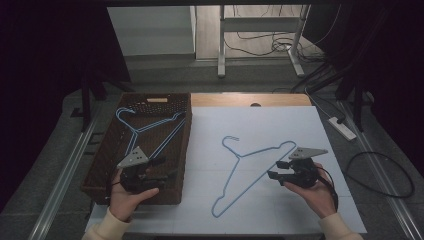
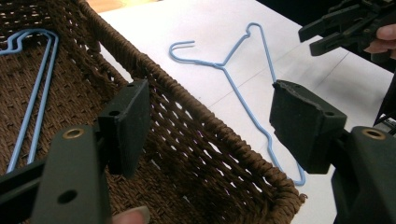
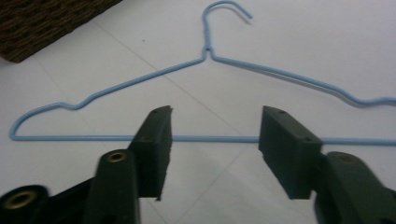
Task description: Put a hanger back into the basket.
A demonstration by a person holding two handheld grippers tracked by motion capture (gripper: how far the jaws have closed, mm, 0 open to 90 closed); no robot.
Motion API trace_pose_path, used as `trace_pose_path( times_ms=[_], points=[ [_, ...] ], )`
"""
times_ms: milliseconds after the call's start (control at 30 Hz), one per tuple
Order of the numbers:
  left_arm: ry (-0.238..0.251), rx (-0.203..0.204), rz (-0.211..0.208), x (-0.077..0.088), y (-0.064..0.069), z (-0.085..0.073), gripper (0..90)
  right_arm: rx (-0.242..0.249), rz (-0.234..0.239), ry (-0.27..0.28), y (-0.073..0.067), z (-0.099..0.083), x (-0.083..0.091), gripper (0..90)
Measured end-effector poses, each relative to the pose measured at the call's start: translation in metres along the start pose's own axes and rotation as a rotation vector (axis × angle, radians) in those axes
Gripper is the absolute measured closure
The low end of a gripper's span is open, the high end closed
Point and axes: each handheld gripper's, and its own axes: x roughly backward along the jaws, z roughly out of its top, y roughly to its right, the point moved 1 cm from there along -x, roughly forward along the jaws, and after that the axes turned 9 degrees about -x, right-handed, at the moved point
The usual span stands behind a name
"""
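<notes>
A light blue wire hanger [image 1: 238, 156] [image 2: 224, 67] [image 3: 205, 51] lies flat on the white sheet, hook pointing away. My right gripper [image 1: 276, 169] [image 3: 215, 126] is open just right of the hanger's long bar, jaws either side of it in the right gripper view, holding nothing. It also appears in the left gripper view [image 2: 327, 32]. Left of the sheet, a brown wicker basket [image 1: 186, 145] [image 2: 187, 93] [image 3: 42, 23] holds more blue hangers [image 1: 135, 131] [image 2: 31, 100]. My left gripper [image 1: 162, 169] [image 2: 210, 107] hovers open and empty over the basket's near end.
The white sheet [image 1: 280, 125] covers most of the table, with a strip of wood [image 1: 250, 100] showing at the back. On the floor are a power strip [image 1: 342, 127] and cables at the right. Metal desk legs [image 1: 221, 45] stand beyond.
</notes>
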Motion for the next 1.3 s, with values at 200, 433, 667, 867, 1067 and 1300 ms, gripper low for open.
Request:
trace_pose_path(
  times_ms=[200, 433, 667, 867, 1067, 1300],
  points=[
    [0.015, 0.001, 0.019, 0.001, 0.001, 0.0, 30.2, 0.005, 0.01, -0.046, -0.002, 0.008, -0.01, 63.8],
    [0.003, 0.003, 0.013, 0.002, 0.0, 0.0, 30.2, 0.032, 0.027, -0.149, -0.009, 0.022, -0.032, 90.0],
    [-0.004, 0.007, 0.013, 0.0, -0.001, -0.002, 30.1, 0.097, -0.009, -0.293, -0.026, 0.023, -0.065, 90.0],
    [-0.007, 0.007, 0.014, -0.001, 0.0, -0.003, 30.1, 0.088, -0.031, -0.315, -0.024, 0.019, -0.07, 90.0],
    [-0.004, 0.001, 0.017, 0.0, 0.001, 0.0, 30.1, 0.071, -0.023, -0.325, -0.021, 0.01, -0.073, 90.0],
    [-0.002, 0.004, 0.02, 0.001, -0.001, -0.001, 30.2, 0.087, -0.032, -0.323, -0.023, 0.013, -0.075, 90.0]
  ],
)
